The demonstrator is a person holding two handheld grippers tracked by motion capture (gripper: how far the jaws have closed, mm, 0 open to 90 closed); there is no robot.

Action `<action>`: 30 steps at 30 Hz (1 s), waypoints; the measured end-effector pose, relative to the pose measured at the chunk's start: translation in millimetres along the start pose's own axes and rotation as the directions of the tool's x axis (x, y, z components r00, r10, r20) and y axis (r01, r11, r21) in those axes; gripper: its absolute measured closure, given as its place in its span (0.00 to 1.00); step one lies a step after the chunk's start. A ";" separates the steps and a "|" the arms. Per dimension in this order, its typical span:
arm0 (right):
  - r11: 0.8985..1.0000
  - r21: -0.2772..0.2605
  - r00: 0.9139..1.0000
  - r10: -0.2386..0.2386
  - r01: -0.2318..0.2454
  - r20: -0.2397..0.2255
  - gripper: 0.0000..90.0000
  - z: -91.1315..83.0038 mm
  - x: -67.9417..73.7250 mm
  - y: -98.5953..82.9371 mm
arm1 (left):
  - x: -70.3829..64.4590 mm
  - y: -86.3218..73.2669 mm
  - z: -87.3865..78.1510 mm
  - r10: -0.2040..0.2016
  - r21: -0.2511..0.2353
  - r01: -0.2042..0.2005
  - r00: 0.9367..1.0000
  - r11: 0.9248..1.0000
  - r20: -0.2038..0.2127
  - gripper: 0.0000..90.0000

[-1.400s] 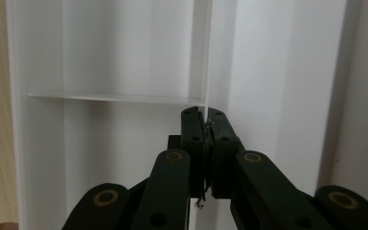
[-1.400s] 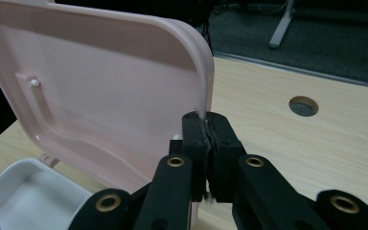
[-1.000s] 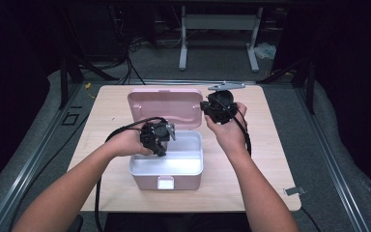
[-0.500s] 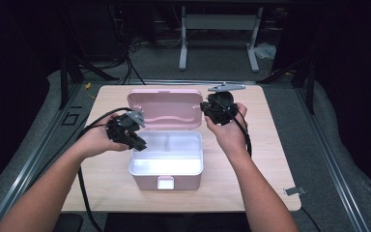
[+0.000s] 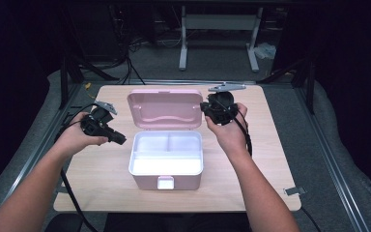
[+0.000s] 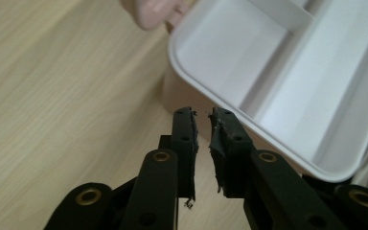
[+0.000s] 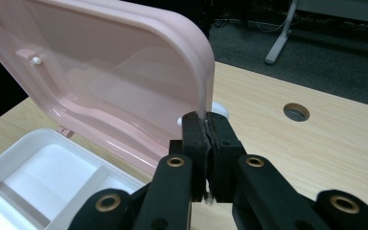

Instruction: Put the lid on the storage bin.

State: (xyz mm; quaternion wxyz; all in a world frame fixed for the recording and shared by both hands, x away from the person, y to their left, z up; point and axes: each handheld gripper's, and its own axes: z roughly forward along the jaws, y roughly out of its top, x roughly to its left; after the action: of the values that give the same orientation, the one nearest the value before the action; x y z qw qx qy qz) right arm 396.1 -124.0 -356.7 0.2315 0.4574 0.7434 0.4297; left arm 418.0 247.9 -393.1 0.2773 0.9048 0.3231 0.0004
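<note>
Your right gripper [image 7: 206,125] is clamped on the side edge of the pink lid [image 5: 165,108], jaws pressed together with only the thin plastic rim between them. In my judgement that grip is there to hold the lid upright and steady on its hinge, so the box stays open.

Your left gripper [image 6: 202,125] hangs just beside the box's left wall, above the table [image 5: 270,159]; its jaws stand slightly apart with nothing between them. Being clear of the box, it looks free for the next reach.

The box [image 5: 166,159] sits at the middle of the table, front latch [image 5: 165,182] facing you. Its body is pink, smooth moulded plastic with rounded corners. Inside is a glossy white tray [image 6: 287,81], split by low ridges into compartments, all bare. The lid's inner face shows a shallow curved relief. The table is pale wood-grain laminate with a round cable hole [image 7: 296,111]. The jaw pads are black, and worn and frayed at the edges.
</note>
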 end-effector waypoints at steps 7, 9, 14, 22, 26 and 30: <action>1.000 0.001 1.000 -0.003 0.003 -0.001 0.97 -1.9 1.1 -1.0 | 16.9 16.7 -10.9 -0.167 -0.108 0.160 0.984 0.981 -0.061 1.00; 1.000 0.001 1.000 -0.009 0.009 -0.004 0.97 -2.9 1.1 -1.8 | 20.2 22.2 -13.7 -0.200 -0.137 0.188 0.976 0.973 -0.085 1.00; 1.000 0.001 1.000 -0.015 0.015 -0.002 0.97 -4.6 2.1 -3.2 | 23.2 36.6 -21.3 -0.236 -0.201 0.213 0.967 0.956 -0.099 1.00; 1.000 -0.015 1.000 -0.017 0.017 -0.006 0.97 -6.5 3.1 -6.8 | 13.2 66.7 -40.9 -0.212 -0.253 0.179 0.971 0.951 -0.112 1.00; 1.000 -0.017 1.000 -0.021 0.021 -0.011 0.97 -7.3 3.2 -7.5 | 10.1 72.7 -43.9 -0.200 -0.266 0.166 0.974 0.950 -0.105 1.00; 1.000 -0.014 1.000 -0.016 0.016 -0.020 0.96 -8.0 2.1 -7.6 | 7.1 76.4 -44.3 -0.180 -0.267 0.149 0.979 0.952 -0.098 1.00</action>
State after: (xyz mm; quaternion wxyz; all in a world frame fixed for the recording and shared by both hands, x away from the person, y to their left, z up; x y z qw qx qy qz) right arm 385.5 -127.2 -358.9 0.2309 0.4454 0.7463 0.4375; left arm 460.3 225.6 -318.5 0.3714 0.8292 0.4109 0.0744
